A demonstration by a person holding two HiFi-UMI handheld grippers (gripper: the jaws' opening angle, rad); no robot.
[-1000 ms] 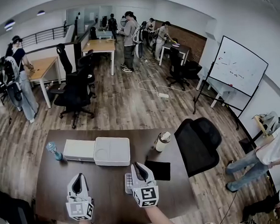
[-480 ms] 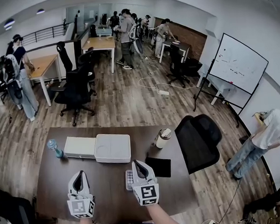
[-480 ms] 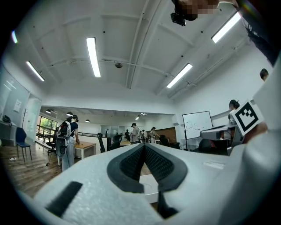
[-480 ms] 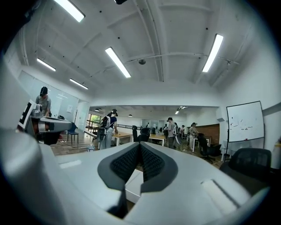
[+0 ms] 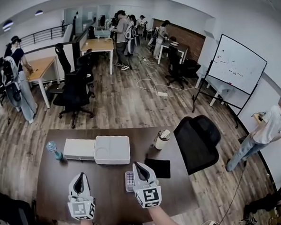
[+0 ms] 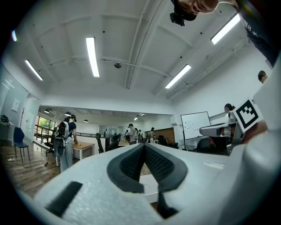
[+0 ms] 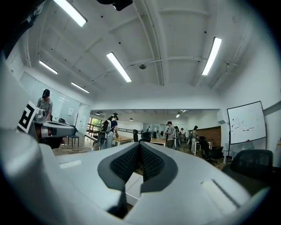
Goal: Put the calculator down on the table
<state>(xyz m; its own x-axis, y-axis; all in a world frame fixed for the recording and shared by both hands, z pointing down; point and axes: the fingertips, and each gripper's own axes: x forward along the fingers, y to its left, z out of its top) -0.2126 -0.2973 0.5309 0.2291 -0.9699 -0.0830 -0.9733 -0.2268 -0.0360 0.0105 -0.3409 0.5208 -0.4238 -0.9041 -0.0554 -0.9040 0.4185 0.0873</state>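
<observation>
both left gripper [image 5: 79, 177] and right gripper [image 5: 138, 167] closed, empty; calculator [image 5: 129, 180] on table [image 5: 103, 197] at the right's nine o'clock; i'd withdraw toward six, no nudging.

On our bench [image 5: 105, 195]: two white boxes [image 5: 79, 149] [image 5: 112, 150], one calculator [image 5: 129, 180], one bottle [image 5: 53, 150], one cup [image 5: 162, 139], one black pad [image 5: 159, 168].

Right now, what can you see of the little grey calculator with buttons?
The small pale grey calculator lies flat on the dark brown table, rows of light buttons facing up. Only its left part shows; the rest is hidden behind the right gripper, whose jaws are shut and empty. Whether the two touch can't be told.
</observation>
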